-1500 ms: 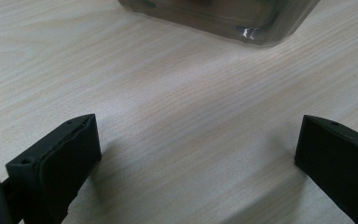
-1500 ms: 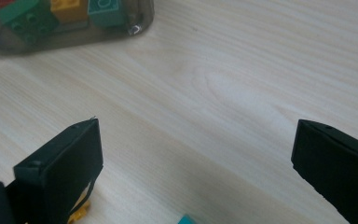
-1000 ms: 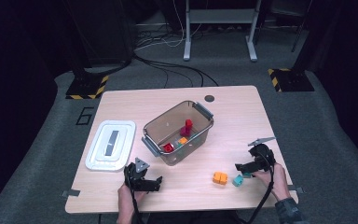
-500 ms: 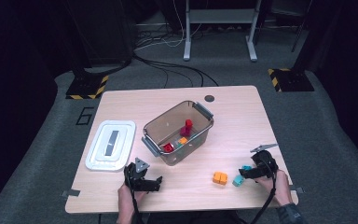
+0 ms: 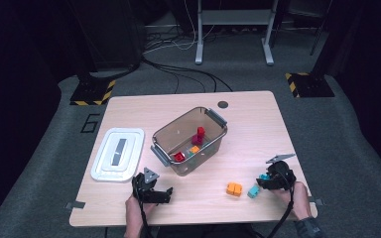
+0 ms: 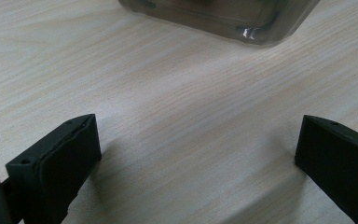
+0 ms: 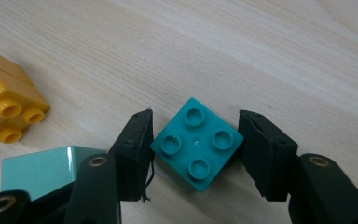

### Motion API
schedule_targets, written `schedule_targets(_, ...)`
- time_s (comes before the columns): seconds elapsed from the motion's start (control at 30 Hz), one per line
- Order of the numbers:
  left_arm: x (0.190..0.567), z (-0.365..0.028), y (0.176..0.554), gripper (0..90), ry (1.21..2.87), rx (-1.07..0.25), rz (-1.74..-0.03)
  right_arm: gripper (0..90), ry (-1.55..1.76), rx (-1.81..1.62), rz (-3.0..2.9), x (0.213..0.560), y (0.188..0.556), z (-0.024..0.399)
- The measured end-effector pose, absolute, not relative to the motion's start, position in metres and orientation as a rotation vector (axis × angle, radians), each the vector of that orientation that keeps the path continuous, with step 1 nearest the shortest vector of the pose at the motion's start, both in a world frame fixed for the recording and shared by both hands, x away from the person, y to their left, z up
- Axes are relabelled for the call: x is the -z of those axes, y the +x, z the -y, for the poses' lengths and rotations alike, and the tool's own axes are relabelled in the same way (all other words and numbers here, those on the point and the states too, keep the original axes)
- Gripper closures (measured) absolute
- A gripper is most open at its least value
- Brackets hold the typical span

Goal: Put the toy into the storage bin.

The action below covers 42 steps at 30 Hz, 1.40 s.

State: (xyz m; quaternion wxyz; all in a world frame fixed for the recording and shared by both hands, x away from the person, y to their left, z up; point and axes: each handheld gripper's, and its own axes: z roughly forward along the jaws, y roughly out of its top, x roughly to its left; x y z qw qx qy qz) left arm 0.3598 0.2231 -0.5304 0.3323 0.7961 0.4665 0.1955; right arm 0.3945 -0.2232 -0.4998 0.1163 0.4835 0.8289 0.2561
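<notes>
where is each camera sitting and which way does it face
High view: above the person's side, facing forward and down on the table; both forearms, left gripper and right gripper show.
Left gripper view: on the left gripper, facing bare wood and the bin; its wide-apart fingers show.
Right gripper view: on the right gripper, facing the teal brick between its fingers.
Shared: the orange brick shows in the high and right gripper views.

Left claw [image 6: 198, 154] wide open and low; right claw [image 7: 193, 149] just closing.
</notes>
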Motion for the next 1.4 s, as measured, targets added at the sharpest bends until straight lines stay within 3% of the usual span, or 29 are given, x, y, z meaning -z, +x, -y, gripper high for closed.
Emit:
schedule_targets(0.17,0.53,-0.223,0.36,0.0,2.079,-0.511,-1.219,47.2,1.423,-0.77,-2.426,0.5,0.396,0.222)
schedule_targets(0.2,0.53,-0.223,0.36,0.0,2.079,-0.51,-1.219,58.5,1.422,-0.776,-2.415,0.5,0.397,0.222)
schedule_targets(1.0,0.531,-0.223,0.36,0.0,2.078,-0.509,-1.221,58.3,1.406,-0.826,-2.399,0.501,0.415,0.214)
schedule_targets(1.13,0.53,-0.223,0.36,0.0,2.079,-0.511,-1.219,54.6,1.395,-0.798,-2.402,0.502,0.417,0.21)
schedule_targets(1.4,0.53,-0.223,0.36,0.0,2.079,-0.511,-1.219,58.8,1.362,-0.763,-2.42,0.499,0.422,0.203)
